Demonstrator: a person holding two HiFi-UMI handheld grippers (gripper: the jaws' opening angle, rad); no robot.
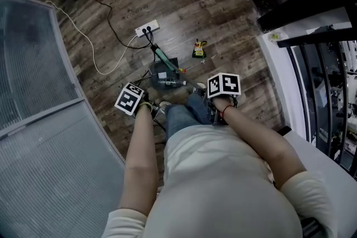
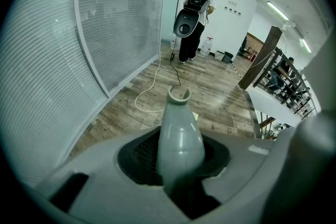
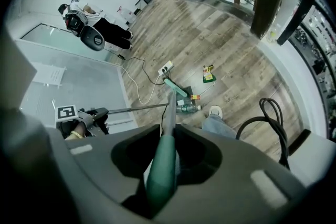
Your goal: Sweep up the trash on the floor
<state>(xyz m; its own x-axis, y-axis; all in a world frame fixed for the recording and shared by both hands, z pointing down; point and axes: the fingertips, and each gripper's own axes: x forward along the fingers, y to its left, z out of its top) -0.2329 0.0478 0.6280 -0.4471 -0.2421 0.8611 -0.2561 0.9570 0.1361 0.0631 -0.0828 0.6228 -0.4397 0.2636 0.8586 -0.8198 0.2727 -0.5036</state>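
Observation:
A grey dustpan (image 1: 160,72) stands on the wood floor ahead of my feet, with a clear plastic bottle (image 1: 170,83) lying in it. The green broom head (image 1: 163,57) rests at the pan's far edge. A yellow-green snack packet (image 1: 199,48) lies on the floor to the right. My left gripper (image 1: 146,107) is shut on the dustpan's grey handle (image 2: 180,136). My right gripper (image 1: 222,100) is shut on the green broom handle (image 3: 163,162), which runs down to the broom head (image 3: 176,88) beside the bottle (image 3: 188,108).
A white power strip (image 1: 147,28) with black and white cables lies beyond the dustpan. A frosted glass wall (image 1: 33,97) runs along the left. A white ledge and dark railing (image 1: 290,58) bound the right. A person with a backpack (image 2: 193,18) stands far off.

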